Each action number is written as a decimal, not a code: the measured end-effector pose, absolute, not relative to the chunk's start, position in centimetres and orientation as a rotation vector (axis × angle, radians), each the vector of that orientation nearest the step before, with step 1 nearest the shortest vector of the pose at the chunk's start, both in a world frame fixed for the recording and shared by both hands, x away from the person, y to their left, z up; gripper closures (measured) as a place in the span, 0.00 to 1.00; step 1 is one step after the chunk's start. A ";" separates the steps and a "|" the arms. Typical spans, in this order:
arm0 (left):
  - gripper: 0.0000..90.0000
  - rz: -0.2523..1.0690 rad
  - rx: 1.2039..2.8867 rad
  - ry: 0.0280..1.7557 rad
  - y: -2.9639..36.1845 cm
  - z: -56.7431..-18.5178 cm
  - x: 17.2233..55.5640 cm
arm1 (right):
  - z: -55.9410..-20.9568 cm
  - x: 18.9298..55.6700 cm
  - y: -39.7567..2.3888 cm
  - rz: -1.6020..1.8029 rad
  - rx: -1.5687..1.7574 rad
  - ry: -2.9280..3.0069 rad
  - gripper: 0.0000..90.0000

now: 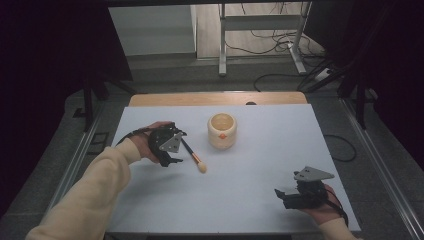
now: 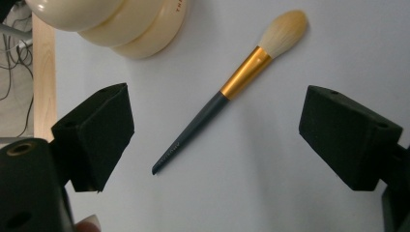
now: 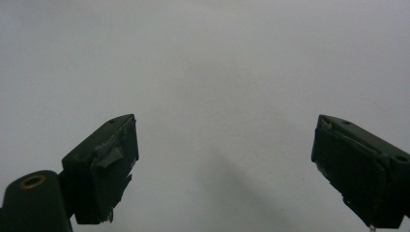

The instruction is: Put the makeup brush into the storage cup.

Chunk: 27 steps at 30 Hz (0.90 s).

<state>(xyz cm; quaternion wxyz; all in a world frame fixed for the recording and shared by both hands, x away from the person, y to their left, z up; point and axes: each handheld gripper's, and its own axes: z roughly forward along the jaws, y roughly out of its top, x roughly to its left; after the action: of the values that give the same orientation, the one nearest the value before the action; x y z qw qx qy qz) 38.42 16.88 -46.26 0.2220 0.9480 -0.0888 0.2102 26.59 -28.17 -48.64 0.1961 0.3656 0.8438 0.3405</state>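
Observation:
A makeup brush (image 1: 194, 155) with a dark handle, gold ferrule and pale bristles lies flat on the white table. In the left gripper view the makeup brush (image 2: 220, 96) lies slantwise between the two black jaws, untouched by either. My left gripper (image 1: 172, 147) hovers over the handle end, open. A cream ceramic cup (image 1: 221, 131) with an orange mark stands just right of the brush; the cup's (image 2: 121, 24) base shows top left in the left gripper view. My right gripper (image 1: 281, 195) rests near the table's front right, open over bare table surface (image 3: 217, 96).
The white table surface (image 1: 260, 155) has a wooden edge strip (image 1: 217, 98) at the back. Beyond it are a metal desk frame (image 1: 260, 30) and floor cables (image 1: 280, 45). Dark curtains flank both sides.

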 end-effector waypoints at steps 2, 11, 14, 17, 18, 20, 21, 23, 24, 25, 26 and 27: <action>0.15 0.577 2.624 -0.252 16.7 -46.4 38.5 | -48.6 26.6 -28.2 0.953 1.022 2.363 0.11; 0.18 0.569 2.644 -0.284 16.2 -46.7 39.1 | -48.7 26.6 -28.2 0.955 1.023 2.369 0.11; 0.18 0.557 2.652 -0.277 16.1 -47.0 39.2 | -48.6 26.6 -28.1 0.966 1.015 2.367 0.11; 0.18 0.549 2.664 -0.276 16.0 -47.2 39.4 | -48.6 26.6 -28.1 0.967 1.011 2.366 0.11; 0.18 0.549 2.664 -0.276 16.0 -47.2 39.4 | -48.6 26.6 -28.1 0.968 1.011 2.365 0.11; 0.17 0.534 2.661 -0.269 16.0 -47.3 39.5 | -48.5 26.6 -28.1 0.969 1.011 2.361 0.11; 0.17 0.523 2.657 -0.263 15.9 -47.4 39.5 | -48.5 26.6 -28.1 0.969 1.011 2.361 0.11; 0.13 0.500 2.663 -0.279 15.8 -47.6 39.6 | -48.6 26.6 -28.2 0.965 1.011 2.363 0.11; 0.12 0.500 2.663 -0.279 15.8 -47.6 39.6 | -48.6 26.6 -28.2 0.965 1.011 2.363 0.11; 0.11 0.497 2.670 -0.285 15.7 -47.6 39.6 | -48.7 26.6 -28.1 0.962 1.010 2.367 0.11; 0.10 0.490 2.696 -0.303 15.4 -47.8 39.6 | -48.7 26.6 -28.1 0.961 1.011 2.368 0.11; 0.10 0.490 2.696 -0.303 15.4 -47.8 39.6 | -48.7 26.6 -28.1 0.960 1.009 2.368 0.11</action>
<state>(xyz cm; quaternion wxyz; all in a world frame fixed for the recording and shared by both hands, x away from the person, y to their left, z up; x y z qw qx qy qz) 39.64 15.44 -47.80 0.1913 0.9599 -0.1077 0.1745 26.63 -28.09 -48.69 0.1958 0.3603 0.8453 0.3425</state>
